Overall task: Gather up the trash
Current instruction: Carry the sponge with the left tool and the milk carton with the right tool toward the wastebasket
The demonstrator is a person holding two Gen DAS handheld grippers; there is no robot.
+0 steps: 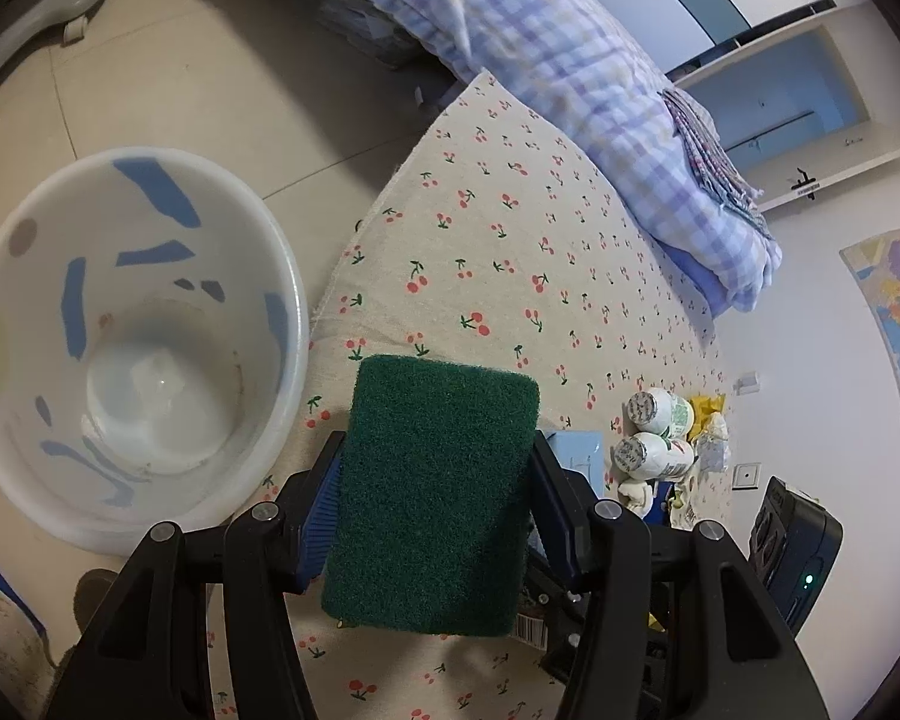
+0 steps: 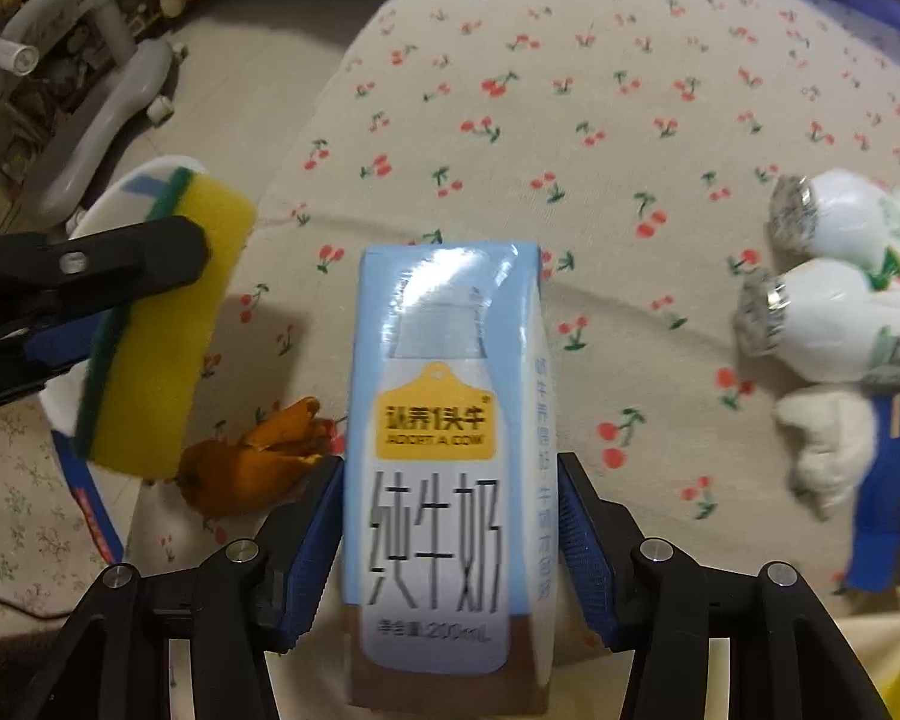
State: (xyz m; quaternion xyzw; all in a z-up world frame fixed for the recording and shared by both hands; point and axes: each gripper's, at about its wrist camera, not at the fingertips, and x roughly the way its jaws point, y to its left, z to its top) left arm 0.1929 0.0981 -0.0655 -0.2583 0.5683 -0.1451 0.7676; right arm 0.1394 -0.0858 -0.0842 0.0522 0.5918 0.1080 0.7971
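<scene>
Left wrist view: your left gripper (image 1: 435, 510) is clamped about half open on the sponge (image 1: 432, 498), green face up. The bin (image 1: 270, 228) sits at nine o'clock on the floor, mouth open. The sponge juts far past the jaws; release short of the rim and I'd expect it to fall on the bed (image 1: 510, 240). Two bottles (image 1: 654, 432) wait at three o'clock.

Right wrist view: your right gripper (image 2: 450, 546) holds the carton (image 2: 444, 468) by its lower sides, also half open. A peel (image 2: 258, 462) lies at nine o'clock, the left gripper beyond it. Both hands crowd one side; they may collide over the bin.
</scene>
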